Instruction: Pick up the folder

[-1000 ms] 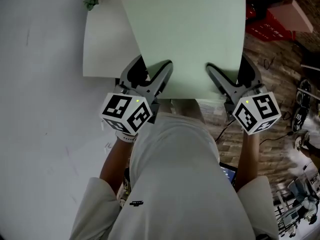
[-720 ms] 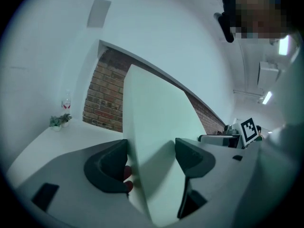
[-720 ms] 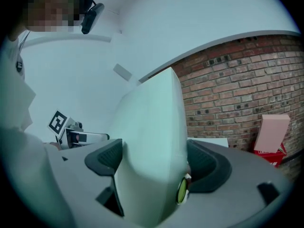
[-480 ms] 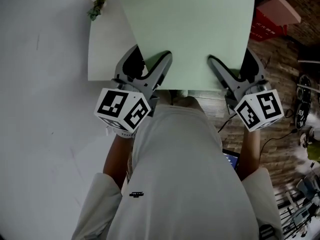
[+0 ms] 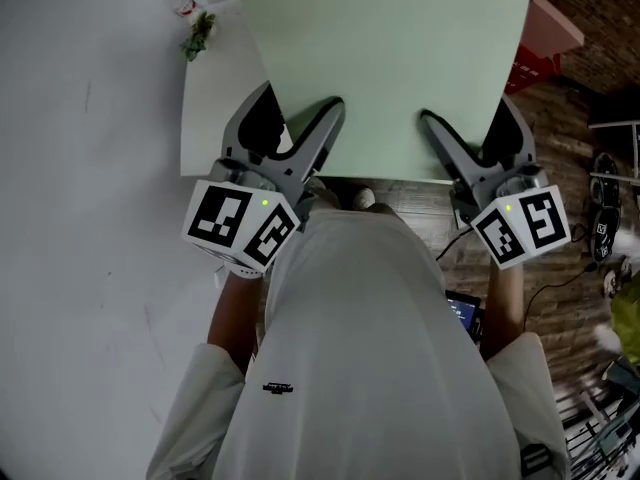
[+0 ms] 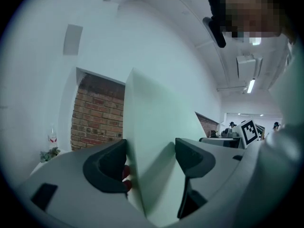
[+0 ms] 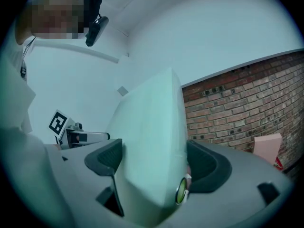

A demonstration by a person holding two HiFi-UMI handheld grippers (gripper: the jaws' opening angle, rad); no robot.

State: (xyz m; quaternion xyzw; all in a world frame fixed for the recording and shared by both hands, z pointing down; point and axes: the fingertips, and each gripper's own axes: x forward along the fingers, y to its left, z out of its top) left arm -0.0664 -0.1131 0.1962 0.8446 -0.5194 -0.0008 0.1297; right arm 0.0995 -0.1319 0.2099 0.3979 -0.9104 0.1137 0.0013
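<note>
Firstly, worktop (image 5: pixel 90 218): white, seen across the left of the head view.
Floor (image 5: pixel 570 178): dark wood planks, seen at the right, beyond the worktop's edge.
Folder (image 5: pixel 390 58): pale green and large; it is held up off the worktop by its near edge, gripped at two places, and is tilted upward in both gripper views against a brick wall (image 6: pixel 97 113).
White sheet (image 5: pixel 215 118): laid flat on the worktop, partly covered from view by the folder.
Left hand-held gripper (image 5: pixel 300 103): clenched on the folder's near left edge, the folder (image 6: pixel 156 127) being seen between its jaws.
Right hand-held gripper (image 5: pixel 470 113): clenched on the folder's near right edge, the folder (image 7: pixel 152 127) being pinched between its jaws.
Green sprig (image 5: pixel 200 36): laid on the worktop, just beside the white sheet's far corner.
</note>
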